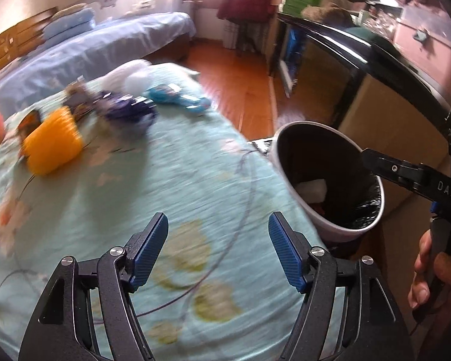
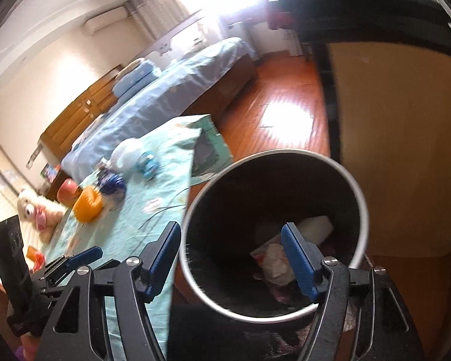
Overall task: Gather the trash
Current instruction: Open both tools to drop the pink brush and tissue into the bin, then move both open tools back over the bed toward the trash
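**Jaws wide and empty above bed and bin**

Both sets of jaws stand spread wide with nothing between them. The right gripper hangs over the mouth of the trash bin, where crumpled paper already lies at the bottom. The left gripper points across the floral bedspread. The step in hand looks like going for another piece. Wrappers lie near the far edge of the bed, well apart from the left jaws, beside a yellow cup. Next move calls for reaching forward and closing on one wrapper.
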`<state>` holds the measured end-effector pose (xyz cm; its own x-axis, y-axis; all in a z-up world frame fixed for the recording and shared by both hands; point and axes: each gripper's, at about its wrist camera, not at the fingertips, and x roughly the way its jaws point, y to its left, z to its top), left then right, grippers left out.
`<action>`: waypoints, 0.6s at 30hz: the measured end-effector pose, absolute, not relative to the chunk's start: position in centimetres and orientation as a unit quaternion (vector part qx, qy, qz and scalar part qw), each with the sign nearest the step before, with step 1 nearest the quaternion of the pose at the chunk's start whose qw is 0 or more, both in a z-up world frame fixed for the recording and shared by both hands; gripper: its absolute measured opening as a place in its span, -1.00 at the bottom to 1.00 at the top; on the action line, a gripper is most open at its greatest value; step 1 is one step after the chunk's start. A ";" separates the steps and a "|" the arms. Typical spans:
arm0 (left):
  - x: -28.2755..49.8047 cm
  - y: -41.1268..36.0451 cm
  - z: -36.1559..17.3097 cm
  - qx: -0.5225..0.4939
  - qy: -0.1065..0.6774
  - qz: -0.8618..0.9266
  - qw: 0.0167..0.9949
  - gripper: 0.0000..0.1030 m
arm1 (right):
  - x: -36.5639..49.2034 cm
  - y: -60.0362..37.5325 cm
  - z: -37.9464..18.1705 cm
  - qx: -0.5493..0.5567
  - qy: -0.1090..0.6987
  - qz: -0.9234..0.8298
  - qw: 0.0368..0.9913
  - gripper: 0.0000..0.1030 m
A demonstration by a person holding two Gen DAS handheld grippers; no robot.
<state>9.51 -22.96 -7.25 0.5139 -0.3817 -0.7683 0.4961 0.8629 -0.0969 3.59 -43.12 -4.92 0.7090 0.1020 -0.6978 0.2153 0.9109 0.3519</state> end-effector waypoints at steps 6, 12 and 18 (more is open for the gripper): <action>9.9 -18.7 -7.5 0.041 0.425 -0.215 0.879 0.37 | 5.3 -39.6 -5.4 0.183 0.395 0.005 0.900 0.38; 10.8 -15.2 -8.0 0.023 0.431 -0.180 0.884 0.37 | 7.4 -36.2 -6.1 0.161 0.410 0.038 0.897 0.38; 12.3 -12.5 -7.9 0.013 0.432 -0.149 0.890 0.37 | 10.1 -34.2 -6.4 0.139 0.423 0.057 0.894 0.38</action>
